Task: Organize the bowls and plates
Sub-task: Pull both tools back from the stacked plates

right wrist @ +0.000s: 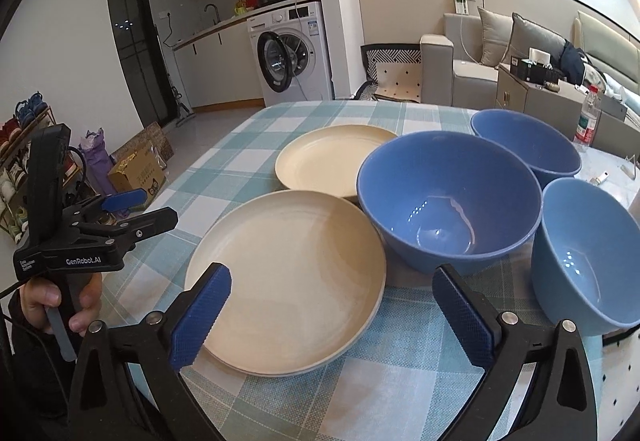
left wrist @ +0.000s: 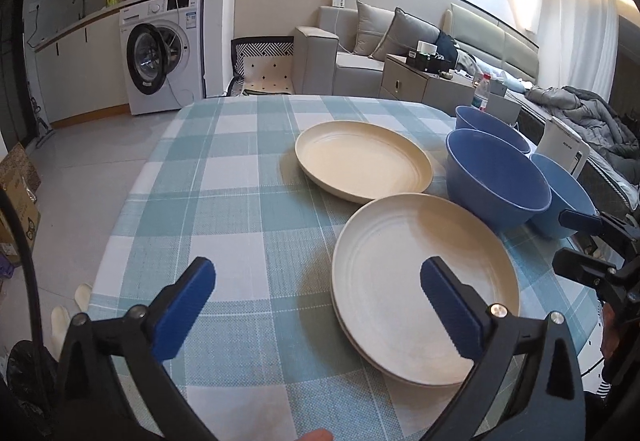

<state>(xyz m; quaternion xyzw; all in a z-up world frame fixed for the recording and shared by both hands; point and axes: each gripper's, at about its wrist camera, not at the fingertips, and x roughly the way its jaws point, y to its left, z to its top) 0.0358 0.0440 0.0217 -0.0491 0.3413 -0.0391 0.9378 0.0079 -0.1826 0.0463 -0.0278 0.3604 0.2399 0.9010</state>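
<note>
Both grippers (left wrist: 316,305) (right wrist: 332,309) wide open, empty

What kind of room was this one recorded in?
Most likely a small open-plan flat: the checked table with the plates and bowls stands between a kitchen counter with a washing machine built in under it and a living area with a grey sofa.

Left gripper (left wrist: 316,305) fingers wide apart over checked tablecloth (left wrist: 224,177) w/ cream plates (left wrist: 400,281), blue bowls (left wrist: 496,177).
</note>
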